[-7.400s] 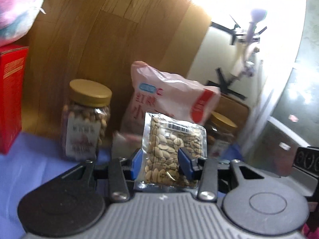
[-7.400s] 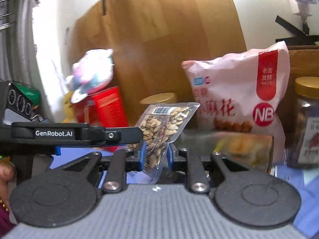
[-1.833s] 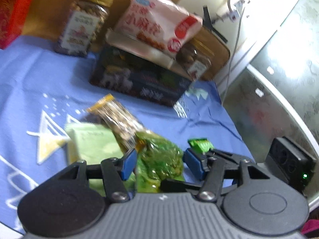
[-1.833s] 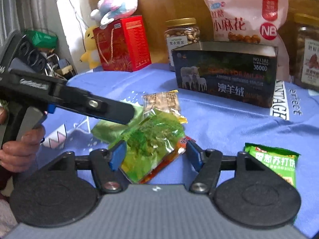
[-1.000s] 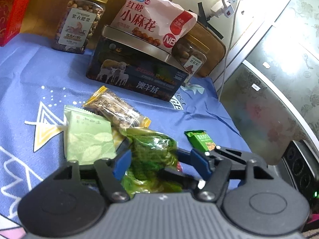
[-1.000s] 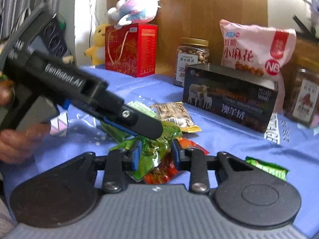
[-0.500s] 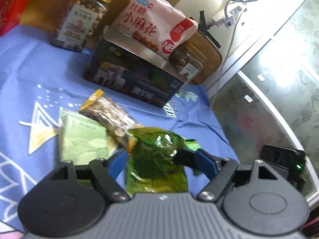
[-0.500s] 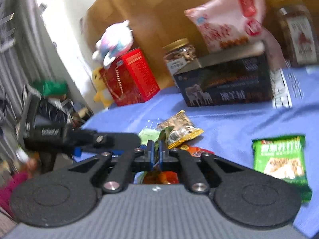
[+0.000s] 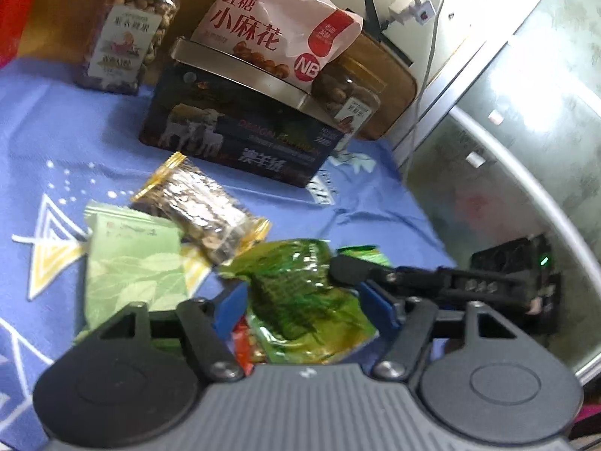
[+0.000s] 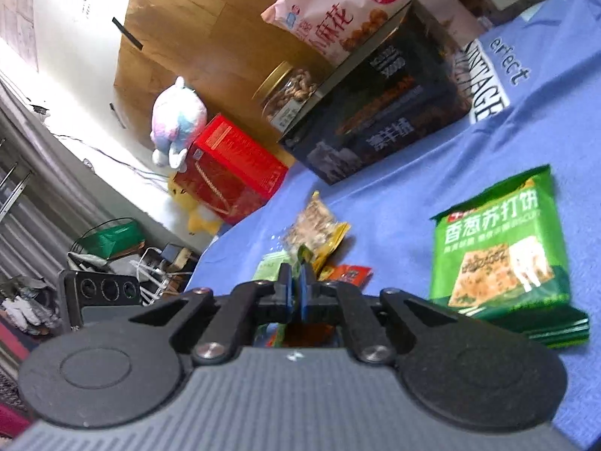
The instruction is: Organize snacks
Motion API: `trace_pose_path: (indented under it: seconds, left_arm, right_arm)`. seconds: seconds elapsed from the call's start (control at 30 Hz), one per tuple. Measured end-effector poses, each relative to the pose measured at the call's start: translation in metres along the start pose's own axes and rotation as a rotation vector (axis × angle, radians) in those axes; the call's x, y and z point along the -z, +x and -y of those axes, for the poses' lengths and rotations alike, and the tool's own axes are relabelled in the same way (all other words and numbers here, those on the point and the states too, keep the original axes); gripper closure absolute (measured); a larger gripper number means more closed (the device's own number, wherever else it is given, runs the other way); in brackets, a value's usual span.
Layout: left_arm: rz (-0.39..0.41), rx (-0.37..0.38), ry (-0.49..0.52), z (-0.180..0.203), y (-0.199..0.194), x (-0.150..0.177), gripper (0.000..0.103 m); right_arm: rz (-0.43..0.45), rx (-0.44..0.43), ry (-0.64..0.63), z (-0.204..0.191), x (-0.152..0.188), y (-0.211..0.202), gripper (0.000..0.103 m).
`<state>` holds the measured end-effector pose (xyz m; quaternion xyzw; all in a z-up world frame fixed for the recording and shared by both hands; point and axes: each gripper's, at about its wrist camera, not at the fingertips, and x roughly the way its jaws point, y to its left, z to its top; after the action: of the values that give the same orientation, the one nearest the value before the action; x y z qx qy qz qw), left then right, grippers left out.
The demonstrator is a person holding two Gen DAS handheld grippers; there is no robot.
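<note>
A shiny green snack packet [image 9: 304, 297] lies between the open fingers of my left gripper [image 9: 304, 306], over a red packet [image 9: 244, 349]. My right gripper [image 10: 295, 282] is shut on an edge of that green packet [image 10: 303, 253], seen edge-on in the right wrist view; its black fingers [image 9: 360, 268] reach the packet from the right in the left wrist view. A pale green packet [image 9: 131, 263] and a yellow-ended nut bar [image 9: 203, 203] lie to the left. A green cracker packet [image 10: 499, 248] lies on the blue cloth [image 10: 413, 195] to the right.
A dark open tin box [image 9: 240, 131] stands behind, with a pink snack bag [image 9: 278, 26] and two nut jars [image 9: 131, 34] [image 9: 349, 94] against a wooden board. A red box [image 10: 229, 173] with a plush toy [image 10: 176, 124] stands at the left. The table edge is near.
My right gripper has closed on the green packet's edge and tilted, lifting that side. My left gripper stays open around the packet.
</note>
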<state>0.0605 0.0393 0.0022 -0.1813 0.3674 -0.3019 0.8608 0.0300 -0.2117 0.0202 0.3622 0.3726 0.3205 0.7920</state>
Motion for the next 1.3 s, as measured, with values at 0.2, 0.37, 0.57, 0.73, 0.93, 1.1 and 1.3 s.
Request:
trace_pose_path:
  seconds: [0.2, 0.37, 0.57, 0.73, 0.93, 1.1, 1.3]
  left_arm:
    - [0.016, 0.002, 0.001, -0.006, -0.004, 0.004, 0.042]
    - [-0.002, 0.003, -0.002, -0.008, -0.003, 0.006, 0.055]
    - [0.006, 0.010, -0.025, -0.012, -0.006, 0.006, 0.062]
    - [0.042, 0.034, -0.034, -0.011, -0.020, -0.002, 0.063]
    - [0.121, 0.011, 0.038, 0.006, -0.034, -0.041, 0.063]
    - [0.205, -0.051, 0.130, 0.020, -0.026, -0.098, 0.063]
    - [0.258, -0.148, 0.162, 0.012, 0.016, -0.158, 0.063]
  right_arm:
    - [-0.040, -0.018, 0.019, 0.002, -0.001, 0.003, 0.087]
    - [-0.050, -0.071, 0.073, 0.012, -0.005, -0.002, 0.072]
    - [-0.065, -0.022, -0.016, -0.003, -0.001, 0.001, 0.072]
    - [-0.054, -0.035, -0.010, -0.004, -0.006, -0.002, 0.090]
    - [0.001, -0.029, -0.149, -0.035, -0.032, 0.001, 0.090]
    - [0.097, 0.018, -0.257, -0.054, -0.073, 0.013, 0.090]
    - [0.161, 0.119, -0.300, -0.048, -0.128, 0.048, 0.090]
